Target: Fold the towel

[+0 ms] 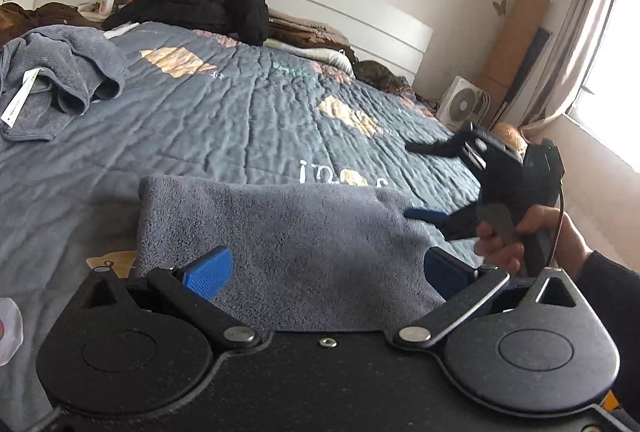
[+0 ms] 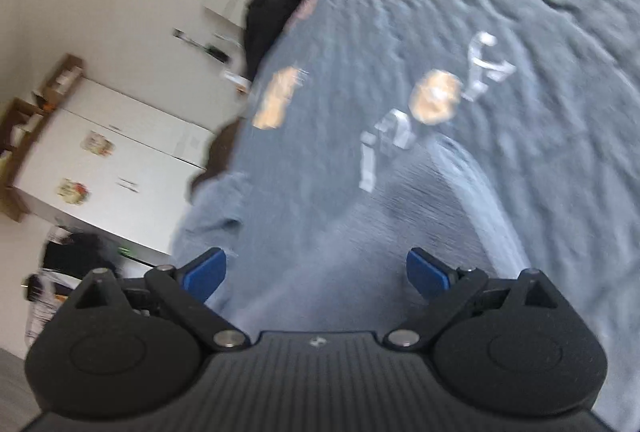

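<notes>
A grey towel (image 1: 280, 232) lies folded into a flat rectangle on the blue-grey quilt (image 1: 240, 112). My left gripper (image 1: 326, 272) stands open just over the towel's near edge, with its blue pads (image 1: 208, 272) on either side and nothing between them. A hand (image 1: 504, 244) holds my right gripper (image 1: 420, 180) at the towel's right end. It is open, and its lower blue finger touches the towel's far right corner. The right wrist view is blurred; there my right gripper (image 2: 316, 268) is open above the towel (image 2: 420, 200).
A second grey towel (image 1: 60, 76) with a white label lies crumpled at the left of the bed. A black jacket (image 1: 208, 6) and pillows sit by the white headboard (image 1: 320, 4). A white fan (image 1: 464, 104) and a cardboard roll stand beside the bed near the window.
</notes>
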